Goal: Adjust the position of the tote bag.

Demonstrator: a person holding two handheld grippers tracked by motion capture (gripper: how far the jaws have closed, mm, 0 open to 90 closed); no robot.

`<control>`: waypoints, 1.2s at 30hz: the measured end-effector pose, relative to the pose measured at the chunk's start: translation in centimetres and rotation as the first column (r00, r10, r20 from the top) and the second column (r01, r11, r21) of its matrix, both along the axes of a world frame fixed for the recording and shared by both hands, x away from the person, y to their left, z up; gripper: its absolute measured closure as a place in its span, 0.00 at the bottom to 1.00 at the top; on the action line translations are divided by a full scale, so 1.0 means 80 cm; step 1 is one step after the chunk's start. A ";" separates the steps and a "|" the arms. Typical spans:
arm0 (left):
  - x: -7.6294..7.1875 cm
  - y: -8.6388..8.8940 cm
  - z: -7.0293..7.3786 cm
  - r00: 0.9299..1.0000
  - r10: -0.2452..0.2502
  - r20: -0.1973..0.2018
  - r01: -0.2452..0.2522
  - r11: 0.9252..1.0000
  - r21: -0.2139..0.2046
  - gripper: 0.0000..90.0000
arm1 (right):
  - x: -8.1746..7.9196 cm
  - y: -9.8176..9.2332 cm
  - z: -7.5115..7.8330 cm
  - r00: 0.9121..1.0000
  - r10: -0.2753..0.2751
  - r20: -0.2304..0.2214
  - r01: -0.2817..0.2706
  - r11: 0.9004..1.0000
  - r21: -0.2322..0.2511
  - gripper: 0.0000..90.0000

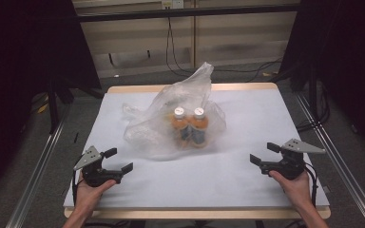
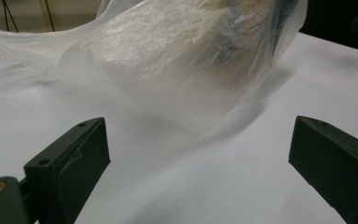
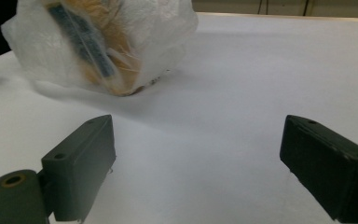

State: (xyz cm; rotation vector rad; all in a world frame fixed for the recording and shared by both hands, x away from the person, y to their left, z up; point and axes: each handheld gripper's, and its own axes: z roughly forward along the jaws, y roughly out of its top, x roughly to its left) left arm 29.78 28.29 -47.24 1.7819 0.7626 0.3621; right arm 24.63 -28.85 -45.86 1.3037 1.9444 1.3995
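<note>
A clear plastic bag (image 1: 171, 118) stands crumpled in the middle of the white table (image 1: 247, 185). Inside it two orange bottles (image 1: 190, 126) with white caps stand upright side by side. My left gripper (image 1: 119, 160) rests near the front left of the table, open, nothing between its jaws. My right gripper (image 1: 264, 154) sits at the front right, also open and empty. The left gripper view looks at the bag (image 2: 182, 60) just ahead of the wide jaws. In the right gripper view the bag (image 3: 98, 42) lies ahead to the left, an orange bottle (image 3: 102, 51) showing through it.
The table has a wooden edge (image 1: 195, 212) along the front. Metal rails (image 1: 38, 166) run down both sides on the floor. Cables (image 1: 180, 61) hang behind the table's far end.
</note>
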 end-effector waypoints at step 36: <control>-0.005 -0.013 0.020 0.989 -0.116 -0.096 0.115 0.993 -0.013 0.52 | 0.014 0.036 0.028 0.978 0.209 -0.015 -0.210 0.976 -0.050 0.51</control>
